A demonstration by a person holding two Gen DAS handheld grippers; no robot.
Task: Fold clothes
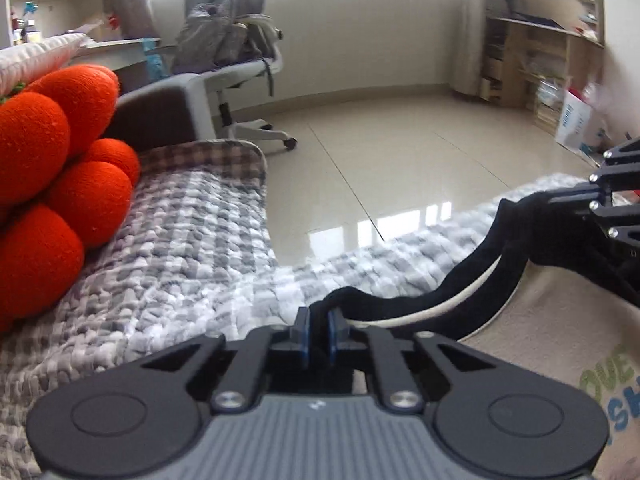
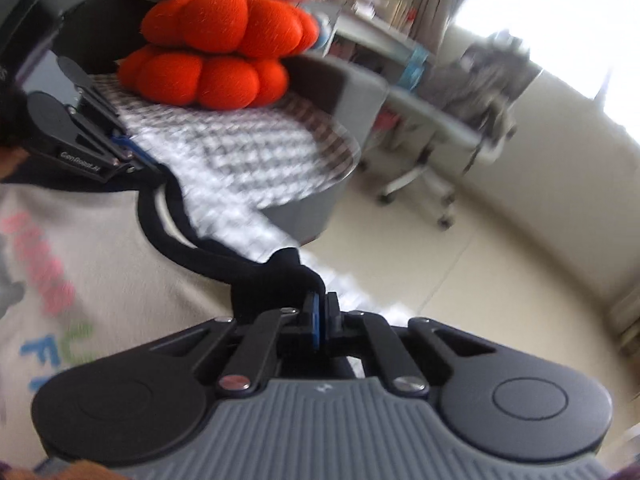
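I see my left gripper with its jaws squeezed tight on the black collar of the cream shirt. My right gripper pinches the same black collar further along, jaws nearly together. The shirt lies on the grey checked blanket, near its edge by the floor. Two orange pumpkin cushions sit stacked further back on the blanket
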